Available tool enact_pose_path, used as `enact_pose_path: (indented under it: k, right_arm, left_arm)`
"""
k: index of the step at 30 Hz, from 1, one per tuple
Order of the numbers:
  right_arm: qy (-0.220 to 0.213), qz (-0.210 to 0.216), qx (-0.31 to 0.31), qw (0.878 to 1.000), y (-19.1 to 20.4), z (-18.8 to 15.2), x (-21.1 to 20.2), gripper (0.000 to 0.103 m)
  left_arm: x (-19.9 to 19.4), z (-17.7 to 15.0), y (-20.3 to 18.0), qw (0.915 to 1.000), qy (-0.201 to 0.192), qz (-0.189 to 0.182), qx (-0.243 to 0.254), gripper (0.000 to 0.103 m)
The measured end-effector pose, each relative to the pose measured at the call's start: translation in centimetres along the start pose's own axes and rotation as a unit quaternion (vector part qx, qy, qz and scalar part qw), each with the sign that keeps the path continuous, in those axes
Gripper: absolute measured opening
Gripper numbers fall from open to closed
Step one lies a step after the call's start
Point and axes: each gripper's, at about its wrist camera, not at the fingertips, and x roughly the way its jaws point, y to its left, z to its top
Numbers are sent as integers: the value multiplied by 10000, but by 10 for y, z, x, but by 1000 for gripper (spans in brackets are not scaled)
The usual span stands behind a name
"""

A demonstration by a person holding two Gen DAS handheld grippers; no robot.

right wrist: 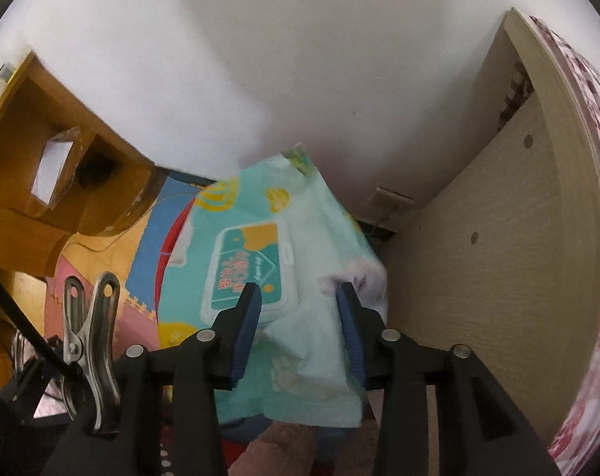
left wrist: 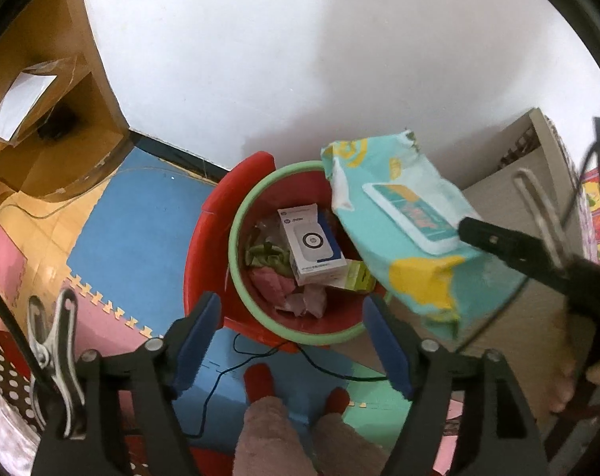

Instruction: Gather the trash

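The red round plastic bin with a green rim sits centre frame, boxes and scraps inside. The soft teal wet-wipe pack hangs over its right rim, between the half-spread right gripper fingers; grip unclear. The left gripper, wide apart, holds nothing.

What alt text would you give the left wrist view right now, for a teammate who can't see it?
The right gripper holds a teal wet-wipes pack over a red bin with a green rim that already contains a white box and crumpled wrappers. The left gripper hangs open and empty above the bin, with the person's red-socked feet on the foam mats below.
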Motion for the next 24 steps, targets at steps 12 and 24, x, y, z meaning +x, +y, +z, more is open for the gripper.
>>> enact_pose_path:
  k: [12, 24]
  right_arm:
    - [-264, 260, -119, 9992, 6, -4, -18, 57]
    - [-573, 364, -481, 9965, -10, -49, -91, 57]
  left_arm:
    - [-20, -1, -7, 10000, -40, 6, -82, 88]
    - [-49, -5, -27, 9999, -108, -99, -31, 88]
